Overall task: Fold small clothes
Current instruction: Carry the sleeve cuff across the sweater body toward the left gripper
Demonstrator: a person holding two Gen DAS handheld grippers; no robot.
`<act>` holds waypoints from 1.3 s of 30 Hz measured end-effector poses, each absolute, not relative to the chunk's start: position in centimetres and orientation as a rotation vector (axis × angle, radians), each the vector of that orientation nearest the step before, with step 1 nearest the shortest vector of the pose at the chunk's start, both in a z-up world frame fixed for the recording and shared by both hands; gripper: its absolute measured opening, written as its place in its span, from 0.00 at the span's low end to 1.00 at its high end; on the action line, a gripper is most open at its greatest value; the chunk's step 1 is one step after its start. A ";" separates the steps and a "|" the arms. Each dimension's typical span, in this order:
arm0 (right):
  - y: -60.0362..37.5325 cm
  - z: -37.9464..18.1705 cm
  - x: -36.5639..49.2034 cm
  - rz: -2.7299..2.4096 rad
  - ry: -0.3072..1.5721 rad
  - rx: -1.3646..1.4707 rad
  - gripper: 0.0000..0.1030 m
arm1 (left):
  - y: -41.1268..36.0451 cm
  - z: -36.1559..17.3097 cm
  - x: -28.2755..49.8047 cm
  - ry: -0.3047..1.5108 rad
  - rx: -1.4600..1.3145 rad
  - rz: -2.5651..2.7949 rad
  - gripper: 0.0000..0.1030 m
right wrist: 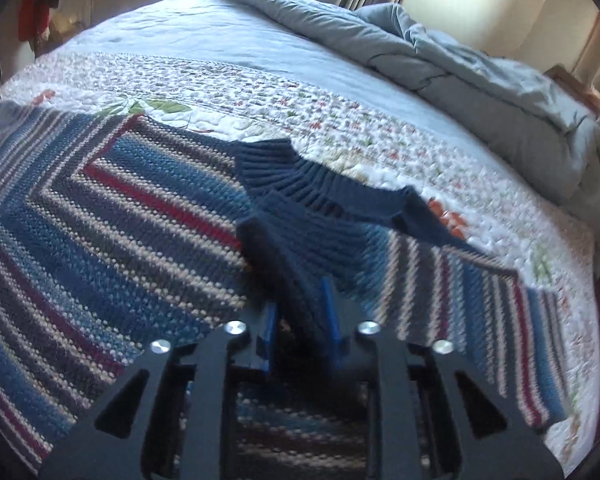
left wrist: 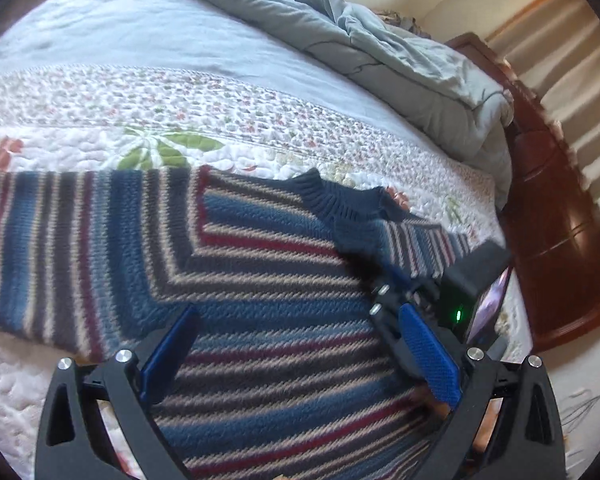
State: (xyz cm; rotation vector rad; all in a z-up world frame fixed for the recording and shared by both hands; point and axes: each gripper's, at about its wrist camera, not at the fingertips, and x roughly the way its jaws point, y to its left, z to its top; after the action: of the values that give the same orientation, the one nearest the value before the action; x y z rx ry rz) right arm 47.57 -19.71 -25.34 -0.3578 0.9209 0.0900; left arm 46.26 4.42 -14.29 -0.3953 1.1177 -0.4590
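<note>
A striped knit sweater (left wrist: pixel 260 280) in blue, grey, cream and red lies flat on the bed, its navy ribbed collar (left wrist: pixel 340 200) toward the far side. Low over the sweater's body my left gripper (left wrist: pixel 300 356) is open, with nothing between its fingers. In the right wrist view the sweater (right wrist: pixel 120 240) has its right sleeve folded in over the chest. The navy cuff (right wrist: pixel 284 248) of that sleeve lies between the blue pads of my right gripper (right wrist: pixel 298 328). The jaws stand slightly apart, with a dark gap beside the left pad. My right gripper (left wrist: pixel 388 280) also shows at the right in the left wrist view.
A white quilted floral bedspread (left wrist: pixel 220 112) covers the bed under the sweater. A grey-blue duvet (right wrist: pixel 480 80) is bunched along the far right. A dark wooden bed end (left wrist: pixel 560 240) stands at the right, and a small screen (left wrist: pixel 492 308) sits on the right gripper's rig.
</note>
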 end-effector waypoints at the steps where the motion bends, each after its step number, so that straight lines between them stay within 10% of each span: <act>1: -19.8 -25.2 47.3 0.110 0.925 -0.322 0.39 | 4.1 -14.7 46.7 1.125 -0.413 -0.470 0.96; 9: -30.0 -21.9 38.2 0.203 0.891 0.386 0.70 | -0.9 -17.8 49.8 1.194 -0.447 -0.550 0.96; 32: -35.3 -23.6 35.0 0.347 0.836 0.739 0.78 | -7.0 -23.5 54.2 1.342 -0.839 -0.597 0.96; 35: -35.7 -23.9 35.4 0.340 0.840 0.746 0.78 | -7.3 -23.4 54.2 1.331 -0.794 -0.570 0.87; 39: -36.1 -24.3 35.8 0.330 0.848 0.759 0.78 | -7.9 -23.1 54.2 1.344 -0.713 -0.564 0.39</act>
State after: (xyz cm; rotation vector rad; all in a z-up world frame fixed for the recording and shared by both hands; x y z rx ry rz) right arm 35.77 -36.14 -24.33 0.7587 0.8477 0.3303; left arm 54.17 -7.88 -23.12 -0.7132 1.3438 -0.5635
